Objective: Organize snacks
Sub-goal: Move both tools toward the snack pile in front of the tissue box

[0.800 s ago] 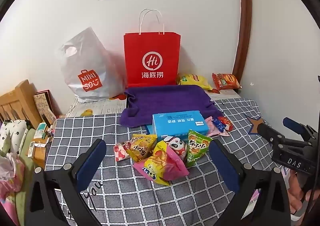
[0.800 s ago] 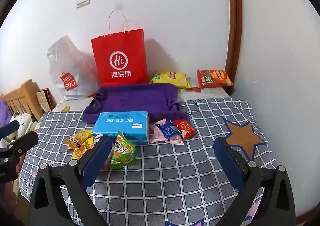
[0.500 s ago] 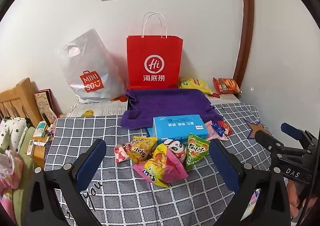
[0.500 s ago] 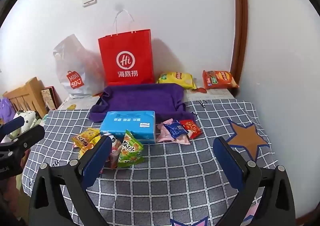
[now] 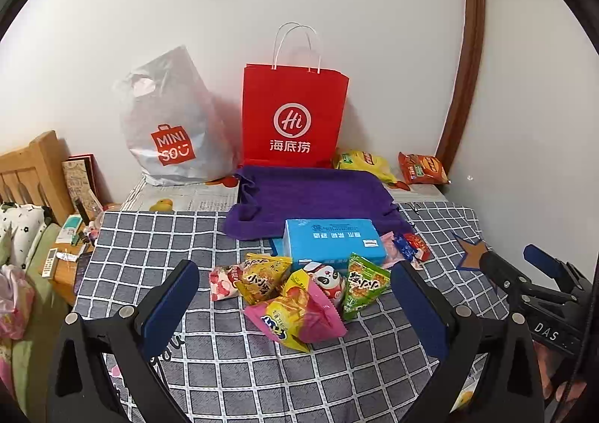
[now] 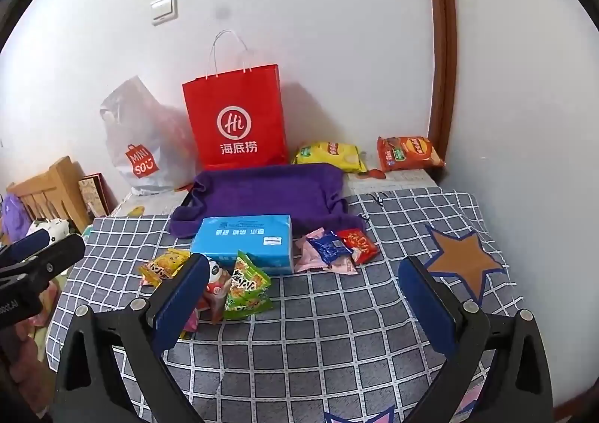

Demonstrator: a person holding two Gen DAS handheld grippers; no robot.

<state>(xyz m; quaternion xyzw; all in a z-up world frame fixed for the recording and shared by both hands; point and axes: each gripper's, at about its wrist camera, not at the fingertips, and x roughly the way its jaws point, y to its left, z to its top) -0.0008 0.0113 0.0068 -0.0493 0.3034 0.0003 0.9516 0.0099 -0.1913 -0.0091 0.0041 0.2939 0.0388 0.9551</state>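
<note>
Several snack packets lie in a heap on the checked cloth (image 5: 232,366): a pink-and-yellow bag (image 5: 295,314), a yellow bag (image 5: 262,278), a panda packet (image 5: 327,278), a green bag (image 5: 363,282) (image 6: 247,284). Behind them sits a blue tissue box (image 5: 333,241) (image 6: 243,241). Small blue and red packets (image 6: 337,247) lie right of the box. My left gripper (image 5: 295,307) hovers open over the heap, holding nothing. Farther right, my right gripper (image 6: 305,295) is open above bare cloth and also shows in the left wrist view (image 5: 524,273).
A purple towel-lined tray (image 5: 314,194) lies behind the box. A red paper bag (image 5: 294,119) and a grey plastic bag (image 5: 172,123) stand against the wall. Yellow (image 6: 329,155) and orange (image 6: 408,153) chip bags rest at the back right. A wooden headboard (image 5: 30,168) is on the left.
Both views have tilted and drawn slightly back, so the bags and snacks sit lower and nearer the frame's middle. Both grippers stay open; nothing on the cloth has moved.
</note>
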